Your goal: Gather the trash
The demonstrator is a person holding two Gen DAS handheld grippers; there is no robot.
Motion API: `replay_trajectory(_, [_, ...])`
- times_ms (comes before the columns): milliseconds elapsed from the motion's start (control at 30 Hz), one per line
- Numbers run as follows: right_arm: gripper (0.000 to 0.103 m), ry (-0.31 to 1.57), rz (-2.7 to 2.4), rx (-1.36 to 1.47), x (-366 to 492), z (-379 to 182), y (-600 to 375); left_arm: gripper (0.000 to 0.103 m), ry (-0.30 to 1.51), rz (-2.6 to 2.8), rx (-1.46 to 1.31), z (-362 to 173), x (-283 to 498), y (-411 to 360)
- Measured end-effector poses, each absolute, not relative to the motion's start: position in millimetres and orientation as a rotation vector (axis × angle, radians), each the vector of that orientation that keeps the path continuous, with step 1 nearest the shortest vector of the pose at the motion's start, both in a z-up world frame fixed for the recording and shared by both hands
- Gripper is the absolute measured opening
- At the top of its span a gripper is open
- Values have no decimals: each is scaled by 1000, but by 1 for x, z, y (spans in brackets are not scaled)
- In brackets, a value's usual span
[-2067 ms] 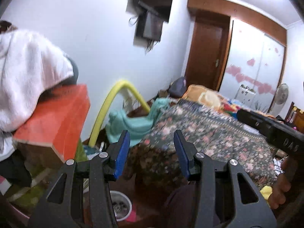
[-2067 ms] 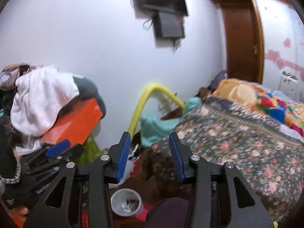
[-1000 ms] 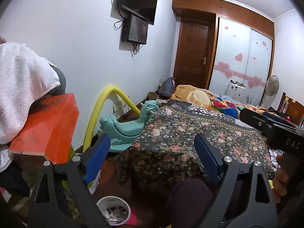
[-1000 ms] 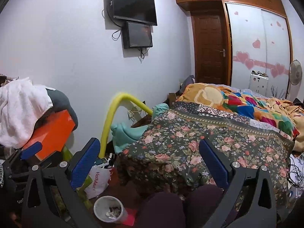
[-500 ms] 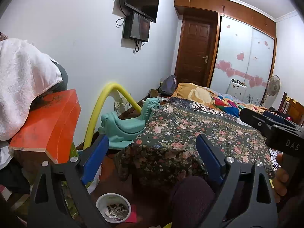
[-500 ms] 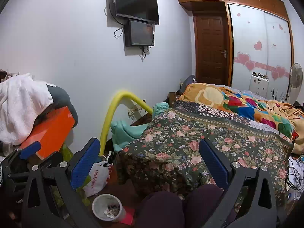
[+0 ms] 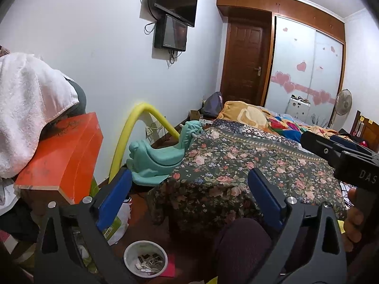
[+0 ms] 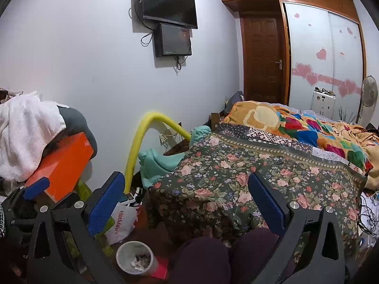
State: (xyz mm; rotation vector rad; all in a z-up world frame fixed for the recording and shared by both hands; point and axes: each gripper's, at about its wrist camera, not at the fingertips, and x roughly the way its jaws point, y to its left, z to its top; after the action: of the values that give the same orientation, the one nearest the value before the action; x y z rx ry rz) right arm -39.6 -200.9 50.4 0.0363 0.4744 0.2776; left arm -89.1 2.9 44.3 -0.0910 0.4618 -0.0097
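Below, floral bedspread [image 8: 236, 172], cluttered floor [image 7: 189, 258].

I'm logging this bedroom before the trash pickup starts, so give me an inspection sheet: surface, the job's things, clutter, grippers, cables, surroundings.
Surface: dark reddish floor between the pile on the left and the bed, only partly visible.
Job's things: white cup of small scraps standing on the floor; white HotMaxx bag beside it.
Clutter: orange box under a white towel; teal rocking toy; bent yellow tube.
Grippers: left gripper opening, nothing between its jaws; right gripper open and empty.
Cables: wires hang below the wall screens; a tangle at the right edge.
Surroundings: bed with floral cover, brown door, standing fan.
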Motion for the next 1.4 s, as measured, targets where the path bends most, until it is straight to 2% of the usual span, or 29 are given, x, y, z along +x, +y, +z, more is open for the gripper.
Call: replay_trajectory(1400, [103, 484, 294, 12, -42, 51, -196, 99, 473, 3, -108, 40, -92, 9])
